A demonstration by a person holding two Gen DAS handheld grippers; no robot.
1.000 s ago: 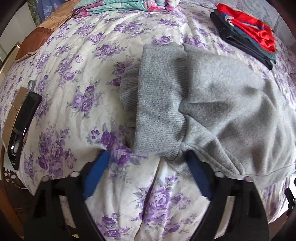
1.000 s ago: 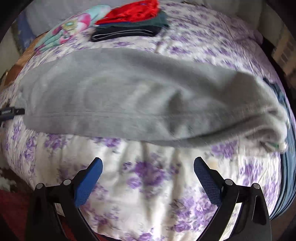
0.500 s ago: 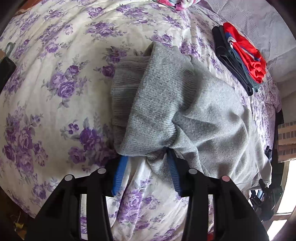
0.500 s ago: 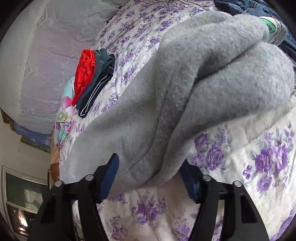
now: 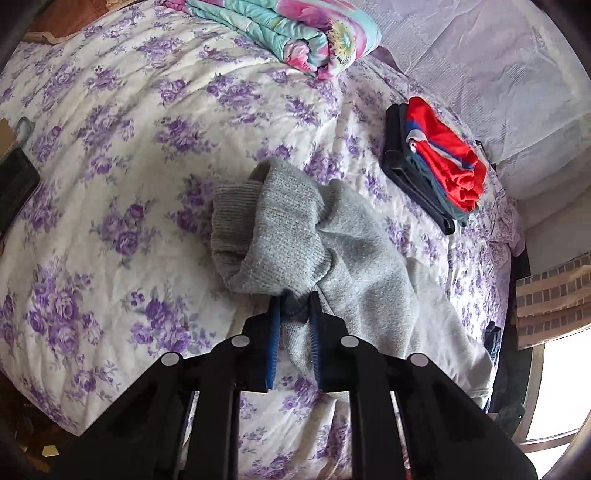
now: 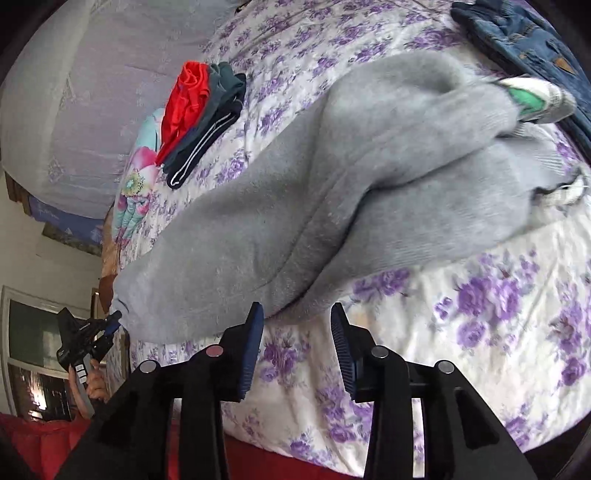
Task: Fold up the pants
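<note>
- We have the grey pants [image 5: 343, 254] lying across the flowered bed [image 5: 110, 155], their long axis running from the cuffs at our left gripper [image 5: 295, 314] to the waist end near our right gripper [image 6: 297, 332].
- Our left gripper's jaws have just been closing and now pinch the cloth just behind the ribbed cuffs [image 5: 273, 236], so that end is held.
- Our right gripper's jaws have also been closing, but they stand half narrowed with the folded edge of the pants just ahead of the tips; we cannot tell that the pads press on it.
- We judge the right gripper must go slightly forward to bite that edge.
- On the bed farther off: a folded stack of clothes [image 5: 439, 162], a rolled blanket [image 5: 288, 29], jeans [image 6: 517, 40].
</note>
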